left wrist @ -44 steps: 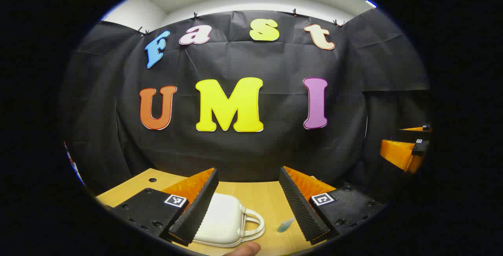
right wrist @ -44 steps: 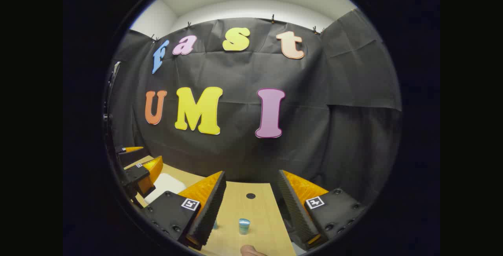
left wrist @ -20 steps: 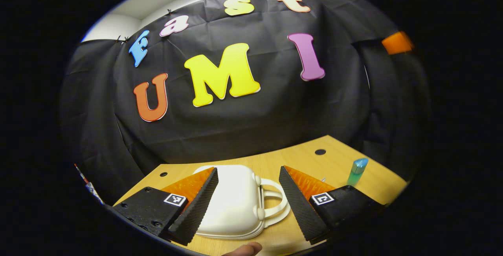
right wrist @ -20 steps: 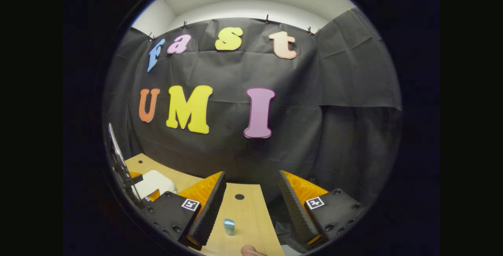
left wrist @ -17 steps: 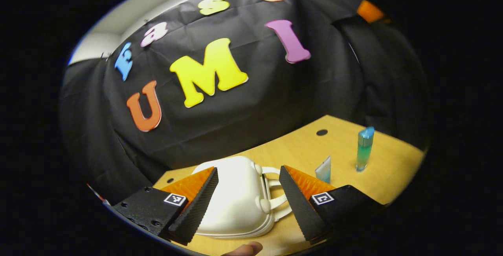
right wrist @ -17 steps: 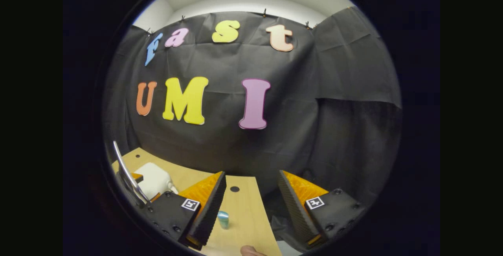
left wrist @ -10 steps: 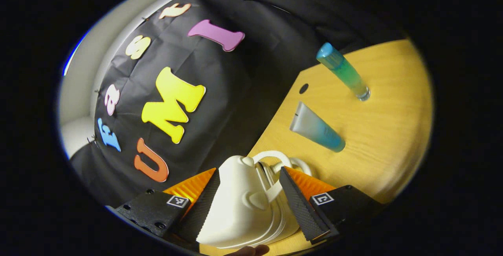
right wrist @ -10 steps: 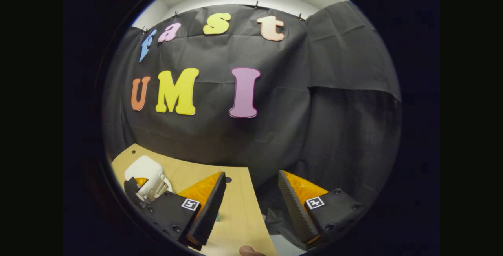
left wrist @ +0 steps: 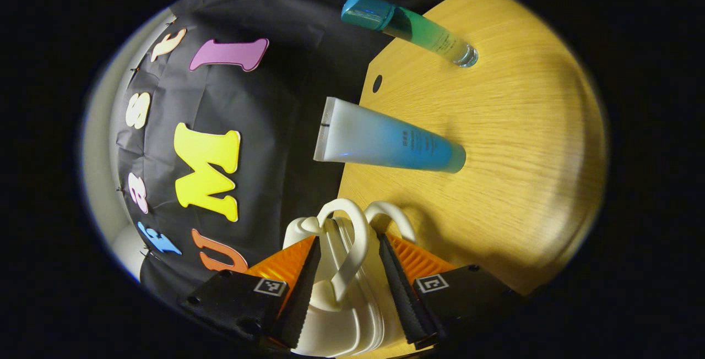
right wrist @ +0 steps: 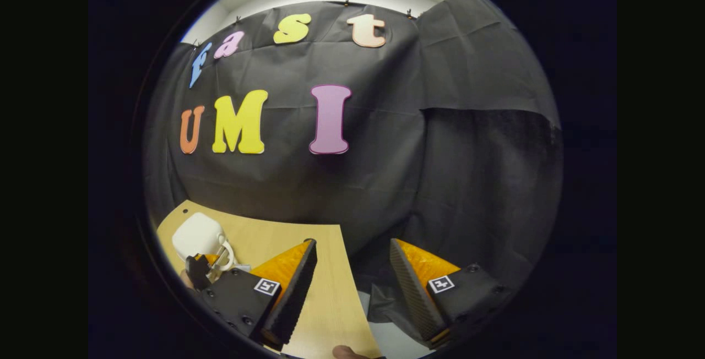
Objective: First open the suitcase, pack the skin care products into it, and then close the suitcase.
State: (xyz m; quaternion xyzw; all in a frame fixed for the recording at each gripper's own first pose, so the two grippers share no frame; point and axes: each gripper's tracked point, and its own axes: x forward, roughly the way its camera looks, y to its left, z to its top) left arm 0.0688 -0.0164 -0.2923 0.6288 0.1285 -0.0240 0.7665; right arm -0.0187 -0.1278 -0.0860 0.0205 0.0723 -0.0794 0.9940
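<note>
Left hand-held gripper [left wrist: 346,287] is straddling the handle end of the small white suitcase [left wrist: 341,315], rolled onto its side; fingers are narrowed around the near handle loop [left wrist: 352,249] and the seam, but firm contact on both sides cannot be told. The suitcase is sitting near the table's [left wrist: 512,144] back left corner, case not yet opened. The blue-capped tube [left wrist: 385,147] is standing beside it toward the back edge; the green bottle [left wrist: 410,24] is standing farther toward the right.

Right hand-held gripper [right wrist: 348,287] is hanging spread and empty over the table's right edge.

Judgement on the step: opening the case. One half should be pinched by its handle alone, so the halves part at the seam; catching both loops would hold it shut. The free gripper could steady the lower shell.

Versus half a second earlier: the left gripper has rolled further, closed in on the handle, and its fingers have narrowed. The right gripper's view has drifted rightward slightly.
</note>
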